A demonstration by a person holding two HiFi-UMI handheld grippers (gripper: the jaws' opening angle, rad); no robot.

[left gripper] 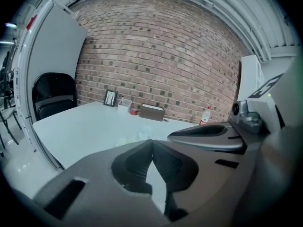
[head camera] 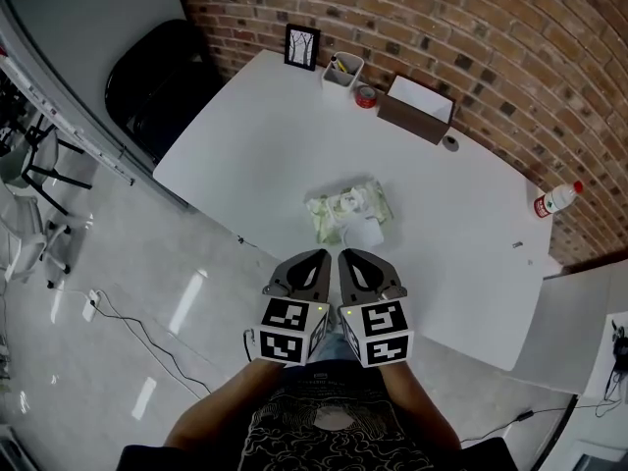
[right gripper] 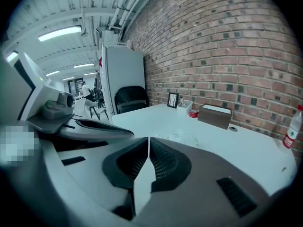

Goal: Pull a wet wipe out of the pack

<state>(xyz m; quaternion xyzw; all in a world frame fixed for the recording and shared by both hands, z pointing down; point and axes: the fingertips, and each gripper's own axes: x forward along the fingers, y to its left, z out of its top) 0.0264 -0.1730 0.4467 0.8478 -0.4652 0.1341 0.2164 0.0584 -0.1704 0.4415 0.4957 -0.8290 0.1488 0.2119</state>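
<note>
The wipe pack (head camera: 348, 209) lies on the table (head camera: 265, 126) just ahead of the fingertips. It looks soft, light and crinkly, so pinch at its white opening (head camera: 364, 232). The left gripper (head camera: 319, 256) and right gripper (head camera: 351, 256) are closed on nothing.

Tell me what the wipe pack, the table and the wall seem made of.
Wipe pack: likely soft plastic film, pale green and crinkled. Table: smooth white top with little glare, perhaps laminate. Wall: bare red-brown brick, mortar joints visible.
</note>
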